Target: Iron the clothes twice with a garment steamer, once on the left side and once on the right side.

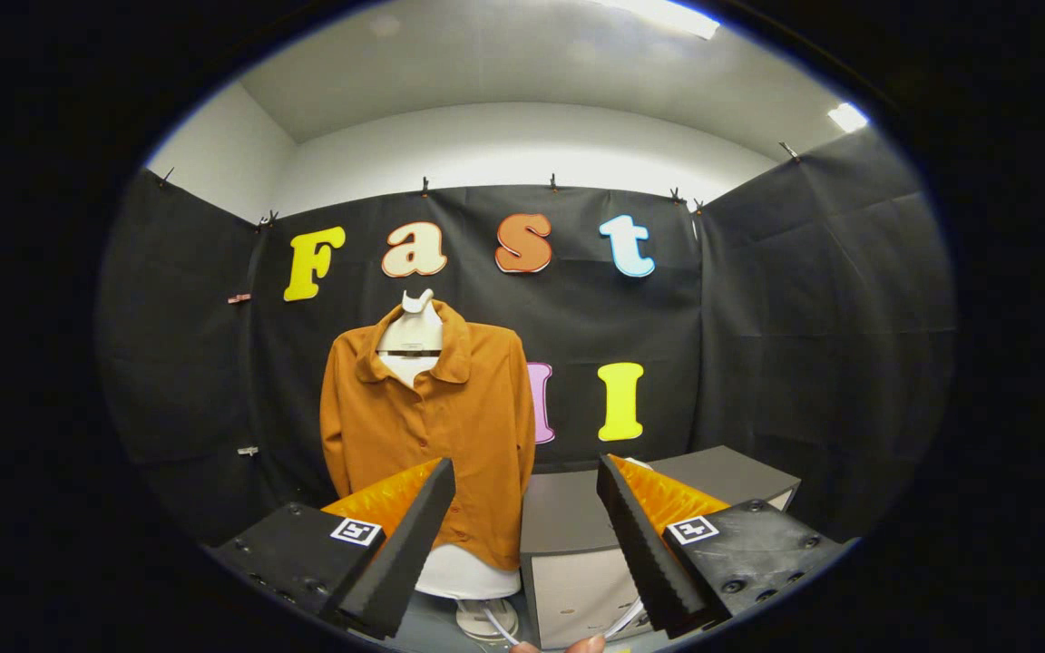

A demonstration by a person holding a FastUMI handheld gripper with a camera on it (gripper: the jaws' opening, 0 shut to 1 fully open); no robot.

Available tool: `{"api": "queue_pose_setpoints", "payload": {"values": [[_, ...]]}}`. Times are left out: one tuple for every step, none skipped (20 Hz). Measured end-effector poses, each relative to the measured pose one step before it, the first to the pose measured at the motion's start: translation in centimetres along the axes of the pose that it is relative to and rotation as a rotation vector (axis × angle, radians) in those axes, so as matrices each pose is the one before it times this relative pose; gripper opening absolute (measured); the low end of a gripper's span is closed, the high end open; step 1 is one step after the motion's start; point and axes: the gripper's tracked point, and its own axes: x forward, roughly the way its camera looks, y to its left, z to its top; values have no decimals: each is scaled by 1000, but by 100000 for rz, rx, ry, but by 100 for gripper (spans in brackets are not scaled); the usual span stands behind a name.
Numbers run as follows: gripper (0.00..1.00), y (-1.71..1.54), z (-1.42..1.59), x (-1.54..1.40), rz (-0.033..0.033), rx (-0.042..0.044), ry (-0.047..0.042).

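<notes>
Approach stage: gripper (527,508) empty, jaws spread wide.
We see the orange shirt (432,426) hanging on a mannequin beyond the fingers; no steamer is held. Next, we judge, we must locate and grasp it.

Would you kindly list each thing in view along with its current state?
claw: open, fingers spread apart, holding nothing
orange shirt: hanging upright on the mannequin, beyond the fingers, collar open, front closed
mannequin: upright, wearing the shirt
grey box: standing beside the shirt, between the fingers
</notes>
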Motion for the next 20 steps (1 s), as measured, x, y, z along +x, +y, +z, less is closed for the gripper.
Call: {"api": "queue_pose_setpoints", "payload": {"values": [[98, -631, -49, 330, -1141, -193, 92], [98, -669, -86, 339, -926, -255, 503], [98, -621, -17, 562, -583, -363, 704], [98, -745, -424, 613, -738, -537, 1585], [98, -1112, -632, 806, -1063, -813, 2185], [98, -1048, -766, 1000, -1227, -1112, 3668], [98, -968, -858, 1205, -94, -1332, 4989], [99, -693, -677, 1252, 716, -428, 4389], [99, -772, -565, 1245, 36, -161, 4003], [99, -1091, -510, 1584, -297, -189, 3675], [99, -1337, -522, 2002, -740, 104, 5140], [99, -774, -575, 1595, 814, 82, 4206], [99, -676, -723, 1414, 1007, 584, 4698], [99, -632, -683, 1728, 1229, 1262, 5043], [99, -724, -664, 1757, 1049, 1727, 4648], [99, -655, -484, 1651, 748, 1840, 3884], [99, -820, -591, 1625, 335, 877, 3657], [99, -881, -684, 1752, -784, 160, 4329], [99, -935, -428, 1837, -869, -337, 4126], [99, -781, -394, 1602, -260, -6, 3337]]}}
